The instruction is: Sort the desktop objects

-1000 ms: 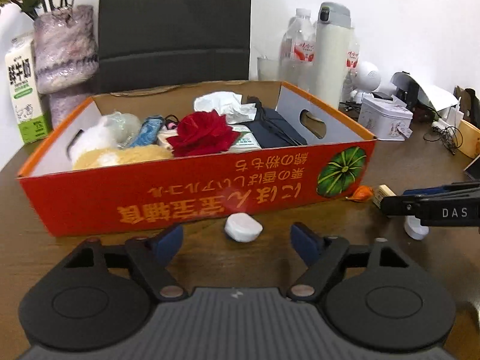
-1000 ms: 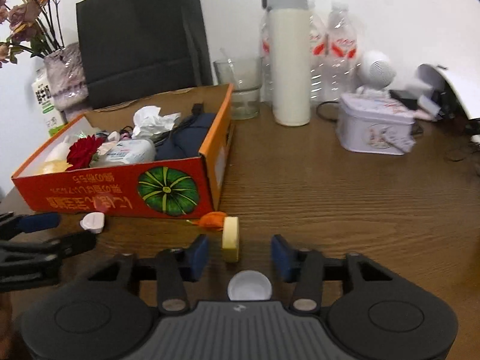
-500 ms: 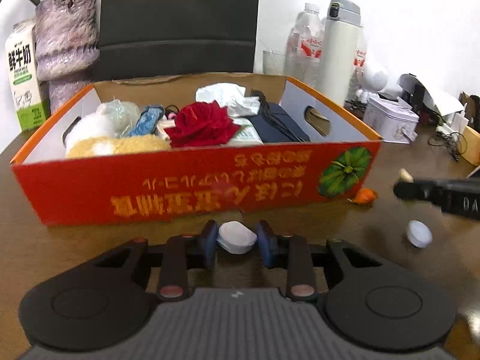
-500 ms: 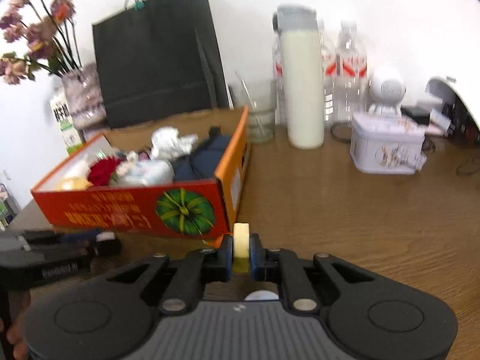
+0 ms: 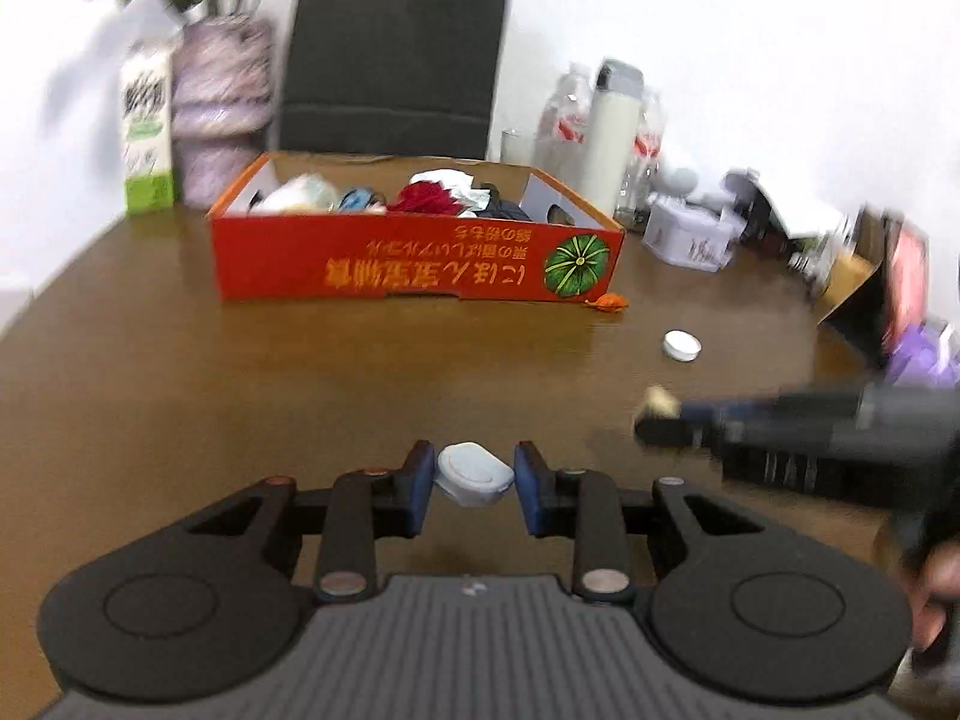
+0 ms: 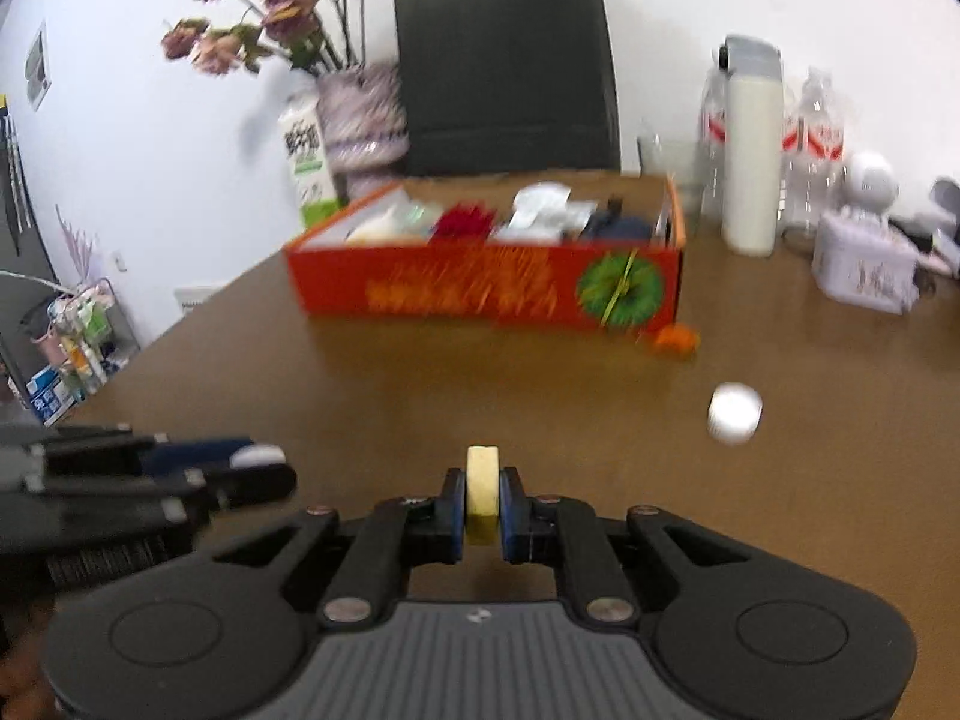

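— What is each hand holding?

— The left gripper (image 5: 474, 483) has its fingers pressed on a small white case (image 5: 474, 474). The case sits flat between the two blue pads. The right gripper (image 6: 482, 501) has its fingers squeezed close on a pale yellow roll (image 6: 482, 489), standing on its edge like a wheel.

— Why hold the roll that way?

— I think the thin sides fit between the pads best, so it cannot slip out.

— Where do they go?

— Likely into the orange box (image 5: 414, 267), far ahead of both sets of fingers. It is already packed with things, like a red flower (image 5: 427, 199).

— Is anything left out?

— Yes. A white cap (image 5: 681, 345) lies on the brown table (image 5: 180, 372), ahead and to the right of the left fingers. A little orange thing (image 5: 611, 302) sits right by the box corner. Those look like later jobs.
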A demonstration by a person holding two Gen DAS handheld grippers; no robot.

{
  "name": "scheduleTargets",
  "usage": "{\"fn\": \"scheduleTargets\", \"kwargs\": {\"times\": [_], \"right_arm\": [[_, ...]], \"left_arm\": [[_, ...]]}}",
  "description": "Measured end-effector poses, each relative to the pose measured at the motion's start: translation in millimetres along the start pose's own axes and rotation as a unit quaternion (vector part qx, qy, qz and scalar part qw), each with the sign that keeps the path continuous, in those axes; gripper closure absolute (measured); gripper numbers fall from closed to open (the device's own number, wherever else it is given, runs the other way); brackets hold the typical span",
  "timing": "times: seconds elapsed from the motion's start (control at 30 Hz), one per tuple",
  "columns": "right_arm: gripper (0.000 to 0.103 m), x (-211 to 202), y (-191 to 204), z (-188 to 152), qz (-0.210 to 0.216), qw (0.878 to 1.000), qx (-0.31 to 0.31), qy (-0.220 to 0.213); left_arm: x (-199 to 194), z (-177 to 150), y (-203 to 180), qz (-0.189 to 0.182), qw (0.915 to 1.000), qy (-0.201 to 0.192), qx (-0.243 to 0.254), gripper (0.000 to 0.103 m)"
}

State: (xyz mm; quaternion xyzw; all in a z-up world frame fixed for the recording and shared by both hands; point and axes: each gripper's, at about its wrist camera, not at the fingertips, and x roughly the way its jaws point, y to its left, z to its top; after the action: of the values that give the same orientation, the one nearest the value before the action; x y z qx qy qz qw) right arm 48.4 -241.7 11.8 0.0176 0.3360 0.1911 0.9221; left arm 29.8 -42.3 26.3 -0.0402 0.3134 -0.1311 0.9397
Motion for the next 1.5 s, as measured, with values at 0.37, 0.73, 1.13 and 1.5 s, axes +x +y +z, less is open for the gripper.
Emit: {"fn": "scheduleTargets", "kwargs": {"times": [0.37,0.73,1.13,1.5], "right_arm": [[0.093,-33,27,-52,-0.018,1.000,0.014,0.014],[0.093,-46,46,-57,-0.025,1.000,-0.011,0.001],[0.093,-60,57,-31,-0.038,0.996,-0.044,-0.063],[0.093,-35,18,27,-0.010,0.996,-0.012,-0.088]], "left_arm": [[-35,-28,14,0.039,0.9992,-0.004,0.011,0.073],[-54,-46,20,0.033,0.9994,-0.007,-0.010,0.073],[-39,-22,23,0.024,0.9993,-0.016,-0.023,0.073],[-3,36,16,0.024,0.9984,-0.052,-0.002,0.073]]}}
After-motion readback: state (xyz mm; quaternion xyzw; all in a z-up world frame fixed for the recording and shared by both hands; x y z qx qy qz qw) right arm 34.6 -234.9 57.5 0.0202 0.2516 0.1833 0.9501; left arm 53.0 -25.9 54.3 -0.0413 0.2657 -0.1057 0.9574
